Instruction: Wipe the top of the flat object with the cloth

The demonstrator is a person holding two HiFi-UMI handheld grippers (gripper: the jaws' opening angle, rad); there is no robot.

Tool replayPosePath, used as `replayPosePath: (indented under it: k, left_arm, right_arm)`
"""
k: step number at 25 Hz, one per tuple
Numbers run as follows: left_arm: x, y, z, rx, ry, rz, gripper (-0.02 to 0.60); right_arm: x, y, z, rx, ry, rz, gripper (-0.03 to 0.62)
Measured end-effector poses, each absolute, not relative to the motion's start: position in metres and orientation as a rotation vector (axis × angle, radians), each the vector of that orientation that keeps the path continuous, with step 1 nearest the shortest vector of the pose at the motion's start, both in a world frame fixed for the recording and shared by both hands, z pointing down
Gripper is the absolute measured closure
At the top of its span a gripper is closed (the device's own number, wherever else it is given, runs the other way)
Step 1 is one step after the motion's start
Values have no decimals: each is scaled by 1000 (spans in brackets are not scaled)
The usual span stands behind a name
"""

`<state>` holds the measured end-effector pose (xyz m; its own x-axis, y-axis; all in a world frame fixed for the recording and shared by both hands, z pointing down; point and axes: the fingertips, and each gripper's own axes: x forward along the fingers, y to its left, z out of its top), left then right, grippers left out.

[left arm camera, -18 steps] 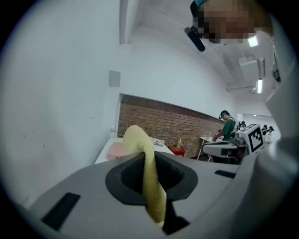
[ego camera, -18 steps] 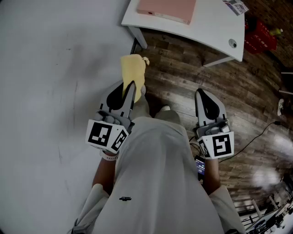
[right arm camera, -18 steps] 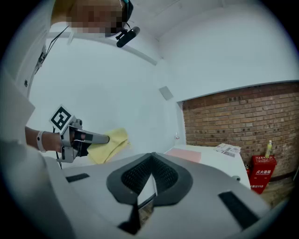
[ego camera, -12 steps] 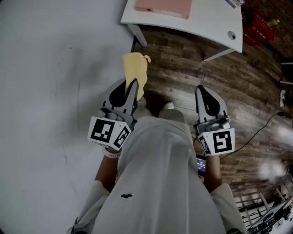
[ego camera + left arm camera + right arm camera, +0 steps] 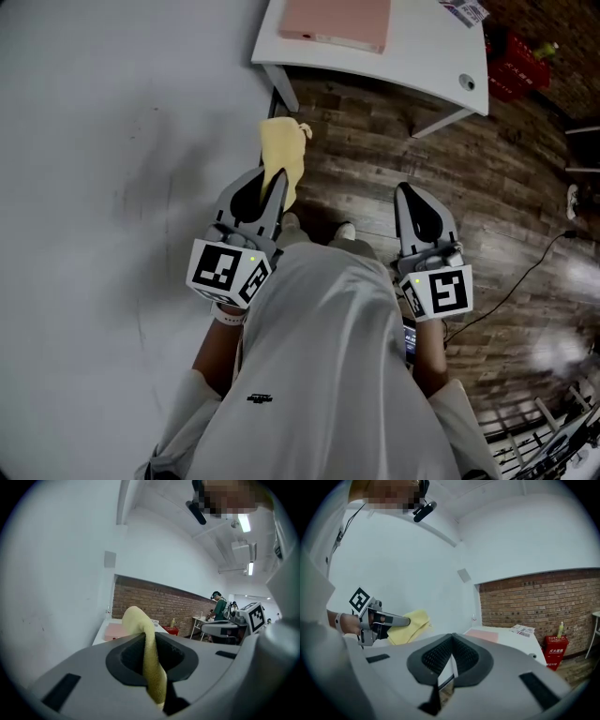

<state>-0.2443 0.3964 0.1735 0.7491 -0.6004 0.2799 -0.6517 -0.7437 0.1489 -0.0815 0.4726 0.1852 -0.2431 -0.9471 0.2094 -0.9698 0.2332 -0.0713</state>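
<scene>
A yellow cloth [image 5: 283, 155] hangs from my left gripper [image 5: 273, 184], whose jaws are shut on it; the left gripper view shows the cloth [image 5: 149, 658] pinched between them. The flat pink object [image 5: 337, 21] lies on a white table [image 5: 422, 52] ahead, well beyond both grippers. It also shows small in the left gripper view as the pink object [image 5: 112, 631] and in the right gripper view as the pink object [image 5: 483, 634]. My right gripper [image 5: 412, 199] is held over the wooden floor with its jaws shut and nothing in them. The right gripper view shows the left gripper [image 5: 405, 619] with the cloth [image 5: 411, 626].
A white wall [image 5: 112, 169] runs along the left. Wooden floor [image 5: 506, 187] lies below, with a cable [image 5: 525, 277] at the right. Papers [image 5: 462, 9] sit on the table's far end, red items [image 5: 514, 70] beside it. A person [image 5: 219, 609] stands far off by a brick wall [image 5: 543, 604].
Both grippers have moved a little forward toward the table, the cloth travelling with the left one. Both jaws stay as they were.
</scene>
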Motion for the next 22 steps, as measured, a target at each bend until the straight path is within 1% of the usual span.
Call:
replayPosePath:
  k: [4, 7, 11, 16, 22]
  left_arm:
    - [-232, 406, 181, 2715, -991, 349, 523]
    - [-217, 423, 191, 2717, -972, 381, 523]
    - [-213, 431, 197, 2671, -1015, 368, 523]
    - [-206, 418, 188, 2697, -1034, 369, 523]
    - [-195, 391, 197, 2675, -1020, 360, 523]
  right_arm:
    - [-64, 481, 187, 1870, -2353, 271, 588]
    - [-40, 497, 198, 1907, -2321, 312, 588]
    - [-18, 505, 214, 1913, -2319, 364, 588]
    - [-19, 491, 212, 1893, -2359, 354, 588]
    - [-25, 463, 212, 1852, -2367, 332, 588]
